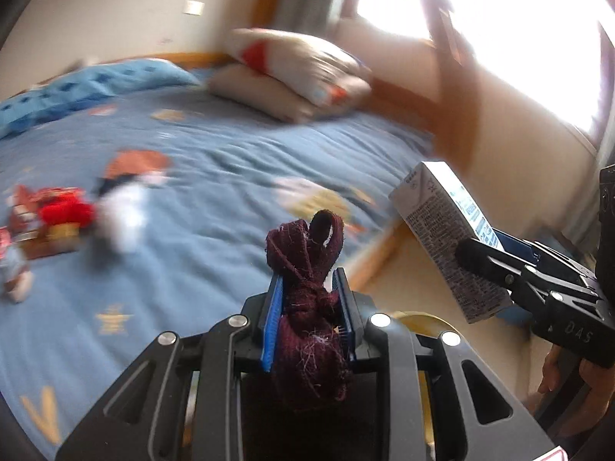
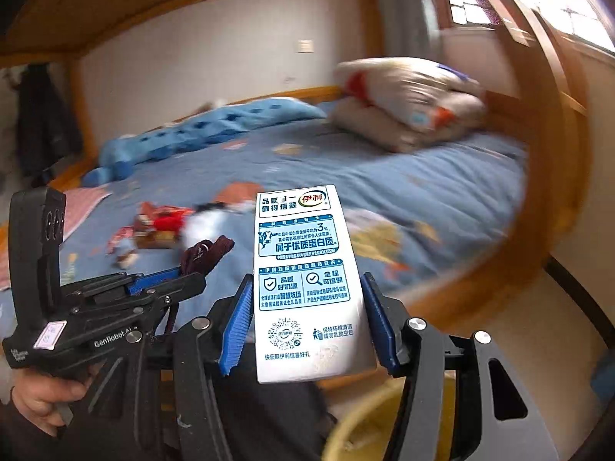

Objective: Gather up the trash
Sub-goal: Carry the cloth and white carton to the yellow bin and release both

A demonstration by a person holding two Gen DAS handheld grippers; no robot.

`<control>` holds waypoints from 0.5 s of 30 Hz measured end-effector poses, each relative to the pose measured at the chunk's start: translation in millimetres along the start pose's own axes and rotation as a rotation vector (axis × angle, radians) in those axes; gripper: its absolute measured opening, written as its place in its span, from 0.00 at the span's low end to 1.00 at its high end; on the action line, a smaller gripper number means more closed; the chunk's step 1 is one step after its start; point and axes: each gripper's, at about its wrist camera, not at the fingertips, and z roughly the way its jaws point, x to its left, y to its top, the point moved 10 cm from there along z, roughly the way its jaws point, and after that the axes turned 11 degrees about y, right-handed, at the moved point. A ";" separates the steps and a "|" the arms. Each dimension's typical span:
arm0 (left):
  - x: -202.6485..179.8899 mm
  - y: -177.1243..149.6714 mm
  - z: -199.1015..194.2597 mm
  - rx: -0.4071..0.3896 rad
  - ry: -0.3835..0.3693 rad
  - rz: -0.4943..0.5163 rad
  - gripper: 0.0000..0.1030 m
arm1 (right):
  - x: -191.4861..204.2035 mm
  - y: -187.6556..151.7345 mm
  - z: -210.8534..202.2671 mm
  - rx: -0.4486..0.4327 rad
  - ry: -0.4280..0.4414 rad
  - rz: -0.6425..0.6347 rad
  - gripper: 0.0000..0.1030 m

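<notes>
Carton (image 2: 307,284) of milk, printed with the red-and-green "伊利" logo and blue Chinese text, clamped between the blue pads of the right gripper (image 2: 305,319), long axis running up and away along the fingers. Left gripper (image 1: 307,307), body lettered "GenRobot.AI", closed on a knotted maroon sock (image 1: 307,288) standing upright from its pads. Beyond them, bed (image 1: 230,176) with blue patterned sheet; red wrappers (image 1: 57,219) and white tissue (image 1: 123,215) lie on it, with pillows (image 1: 300,73) farthest off.
</notes>
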 end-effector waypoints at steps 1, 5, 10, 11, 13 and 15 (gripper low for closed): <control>-12.9 -3.8 3.1 0.010 -0.018 0.017 0.26 | -16.7 -10.6 -11.3 0.003 -0.034 0.024 0.52; -78.8 -24.3 20.8 0.083 -0.133 0.101 0.26 | -65.4 -48.5 -42.2 0.042 -0.124 0.098 0.52; -138.6 -54.7 34.9 0.150 -0.211 0.192 0.26 | -113.9 -97.5 -66.0 0.127 -0.198 0.182 0.52; -146.8 -59.7 38.5 0.169 -0.233 0.206 0.26 | -119.2 -106.4 -68.1 0.145 -0.192 0.196 0.54; -166.4 -74.2 48.1 0.227 -0.281 0.240 0.50 | -131.0 -121.3 -68.3 0.185 -0.195 0.213 0.68; -174.3 -86.3 60.2 0.286 -0.291 0.244 0.95 | -140.9 -128.4 -73.0 0.191 -0.227 0.222 0.79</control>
